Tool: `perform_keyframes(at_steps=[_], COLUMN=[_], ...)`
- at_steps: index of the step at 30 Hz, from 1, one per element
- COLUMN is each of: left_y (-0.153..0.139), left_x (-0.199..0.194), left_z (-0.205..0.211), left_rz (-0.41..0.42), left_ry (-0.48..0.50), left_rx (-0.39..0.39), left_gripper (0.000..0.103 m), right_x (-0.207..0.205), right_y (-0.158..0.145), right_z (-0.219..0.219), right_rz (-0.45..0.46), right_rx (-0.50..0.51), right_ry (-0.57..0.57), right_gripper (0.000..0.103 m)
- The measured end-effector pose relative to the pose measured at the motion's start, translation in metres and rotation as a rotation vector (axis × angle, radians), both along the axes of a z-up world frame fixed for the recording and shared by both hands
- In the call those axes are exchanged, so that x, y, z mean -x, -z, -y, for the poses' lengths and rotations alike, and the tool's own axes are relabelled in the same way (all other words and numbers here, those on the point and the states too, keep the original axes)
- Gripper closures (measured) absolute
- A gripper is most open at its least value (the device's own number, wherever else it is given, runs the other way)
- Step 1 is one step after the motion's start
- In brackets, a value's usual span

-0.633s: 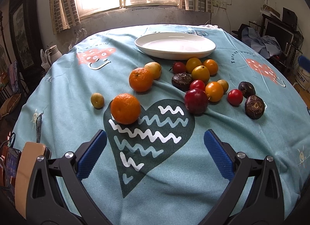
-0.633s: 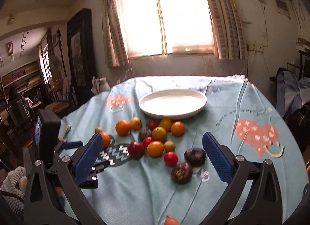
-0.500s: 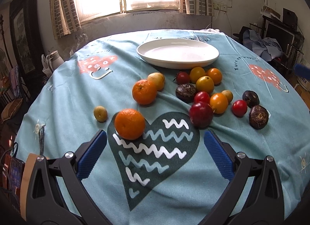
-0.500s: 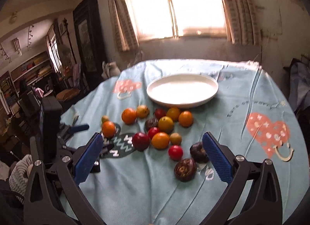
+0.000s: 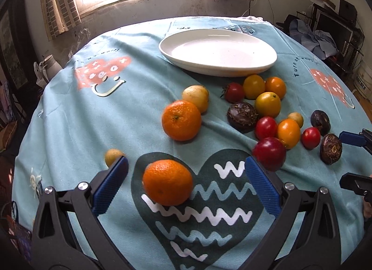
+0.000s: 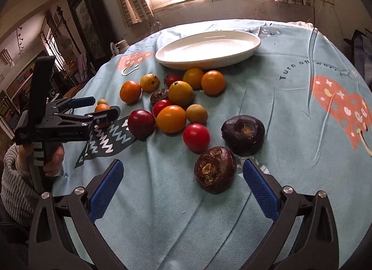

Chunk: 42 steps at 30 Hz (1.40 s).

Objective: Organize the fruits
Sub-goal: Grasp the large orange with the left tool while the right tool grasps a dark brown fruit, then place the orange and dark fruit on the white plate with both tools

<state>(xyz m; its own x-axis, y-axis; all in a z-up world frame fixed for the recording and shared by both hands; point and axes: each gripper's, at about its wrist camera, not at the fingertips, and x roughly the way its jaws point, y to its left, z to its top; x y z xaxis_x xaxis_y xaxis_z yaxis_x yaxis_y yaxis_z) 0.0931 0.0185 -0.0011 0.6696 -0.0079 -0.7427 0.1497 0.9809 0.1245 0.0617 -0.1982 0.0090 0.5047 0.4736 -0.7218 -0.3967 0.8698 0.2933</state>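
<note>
Left tool [image 5: 186, 178] stood released, jaws wide apart, gripping nothing. Nearest orange [image 5: 167, 182] lay on the bench [image 5: 69, 116] dead ahead at 12 o'clock, between the two blue pads yet touching neither, a little closer to the left pad. Being round, offered no long axis to line up with; looked ready for a straight closing, judged the likely next step. Small yellow fruit [image 5: 112, 156] peeked out just behind the left pad at 11 o'clock, near enough to be nudged. Second orange [image 5: 181, 120] sat further out at 12 o'clock, touching a pale yellow fruit [image 5: 195, 98].

Right tool [image 6: 182, 182] also hung released and empty. Wrinkled dark fruit [image 6: 215, 169] lay just ahead at 1 o'clock, close inside the right pad, clear of the left one. Second dark fruit [image 6: 243, 128] rested just beyond it, with a red tomato [image 6: 196, 136] at 12 o'clock. Seemed the nearer hand for these dark ones, the left tool for the oranges.

Farther out, cluster of red, orange and yellow fruits [image 6: 172, 107] spread mid-bench. White plate [image 5: 260, 66] stood at 12 o'clock beyond all of it, nothing in it; every fruit lay on the cloth outside.
</note>
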Motion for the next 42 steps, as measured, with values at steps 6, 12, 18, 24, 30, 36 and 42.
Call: perform_keyframes(at_steps=[6,12,18,24,30,36,42], left_y=[-0.008,0.01,0.026,0.028,0.026,0.005,-0.017], left_x=[-0.029,-0.06,-0.068,-0.059,-0.057,-0.049,-0.054], left_z=[-0.007,-0.004,-0.007,-0.002,-0.003,-0.006,0.006], left_rz=[0.011,-0.045,-0.081,-0.072,-0.068,-0.007,0.024], left_ry=[0.004,0.018,0.031,0.048,0.058,0.049,0.056], left_rx=[0.011,0.026,0.061,0.066,0.089,0.135,0.149], left_gripper=[0.002,0.035,0.057,0.058,0.058,0.059,0.058], right_x=[-0.004,-0.007,-0.005,-0.011,-0.022,-0.028,-0.028], right_y=[0.001,0.004,0.002,0.009,0.014,0.012,-0.003], right_z=[0.002,0.008,0.007,0.01,0.01,0.026,0.017], right_rz=[-0.027,-0.044,-0.036,-0.072,-0.095,-0.101,-0.046], right_rx=[-0.038,-0.059,-0.054,-0.037,-0.007,-0.071,-0.075], right_ry=[-0.015,0.006,0.001,0.029,0.052,0.079,0.05], right_gripper=[0.001,0.001,0.001,0.02,0.045,0.069,0.071])
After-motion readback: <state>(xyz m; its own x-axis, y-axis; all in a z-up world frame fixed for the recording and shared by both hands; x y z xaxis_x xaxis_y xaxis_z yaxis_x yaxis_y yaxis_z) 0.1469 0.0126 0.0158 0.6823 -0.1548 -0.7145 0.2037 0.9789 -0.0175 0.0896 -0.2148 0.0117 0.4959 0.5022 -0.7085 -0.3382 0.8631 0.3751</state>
